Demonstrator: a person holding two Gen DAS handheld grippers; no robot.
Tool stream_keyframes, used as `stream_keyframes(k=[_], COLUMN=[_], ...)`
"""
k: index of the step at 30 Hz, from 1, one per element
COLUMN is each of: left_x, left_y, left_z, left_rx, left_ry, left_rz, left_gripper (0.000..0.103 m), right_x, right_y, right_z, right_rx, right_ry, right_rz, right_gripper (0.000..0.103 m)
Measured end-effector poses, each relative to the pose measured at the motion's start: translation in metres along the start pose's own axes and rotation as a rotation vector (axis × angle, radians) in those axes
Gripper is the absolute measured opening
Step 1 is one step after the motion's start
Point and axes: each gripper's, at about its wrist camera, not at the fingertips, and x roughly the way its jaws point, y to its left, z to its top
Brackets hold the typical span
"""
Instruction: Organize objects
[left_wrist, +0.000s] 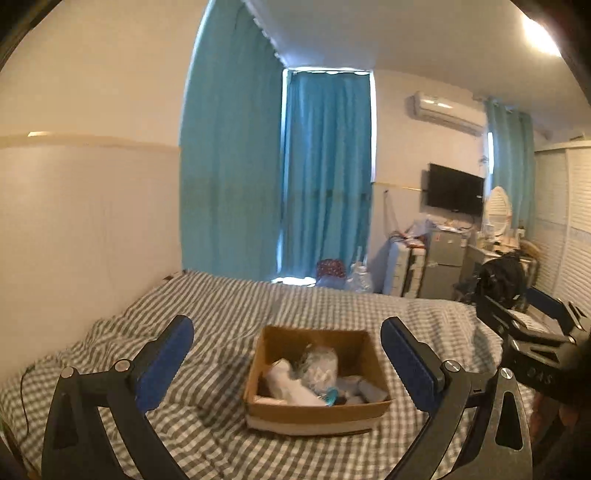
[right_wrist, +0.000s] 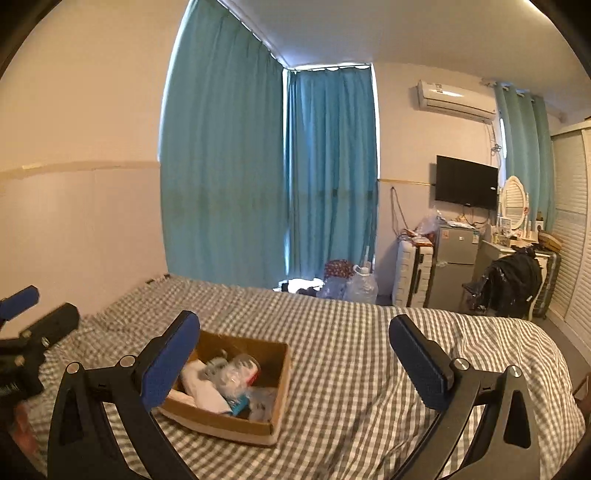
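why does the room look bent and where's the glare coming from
Fisheye lenses bow the curtains and walls in both wrist views; left wrist view has blown-out ceiling glare top right and a slightly soft cardboard box; right wrist view is sharper, daylight leaking at the curtain gap.

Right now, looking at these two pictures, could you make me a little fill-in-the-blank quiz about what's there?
1. The cardboard box sits on a bed with a ____ cover.
2. Both the left gripper and the right gripper are ____, holding nothing.
3. The curtains are ____ in colour.
4. On the far wall hangs a dark ____.

Missing words: checked; open; blue; television
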Motion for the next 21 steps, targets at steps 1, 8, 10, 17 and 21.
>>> stream_keyframes(k=[1,8,10,17,21], left_x=[0.003,0.023,0.023,0.024,0.025], left_y=[0.002,0.003,0.001,-0.002,-0.003], left_z=[-0.006,-0.031,-0.034,-0.035,-0.036], left_rx=[-0.002,0.0,0.006,0.016,0.026], left_ry=[0.004,0.072,0.078,0.092,0.092], left_rz=[0.003,0.001,-0.002,0.012,0.02], left_gripper=[0.103,0.103,0.103,0.103,0.103], right_x=[0.005,0.033,0.037,0.035,0.034], right_y=[0.002,-0.002,-0.003,0.002,0.0], right_z=[-0.009,-0.038,-0.039,-0.042,-0.043], right_rx=[-0.014,0.005,-0.007,-0.019,-0.005], right_ry=[0.011,0.076,0.083,0.079,0.084], right_rz=[0.0,-0.002,-0.018,-0.025,-0.02], right_gripper=[0.103,0.103,0.103,0.103,0.103])
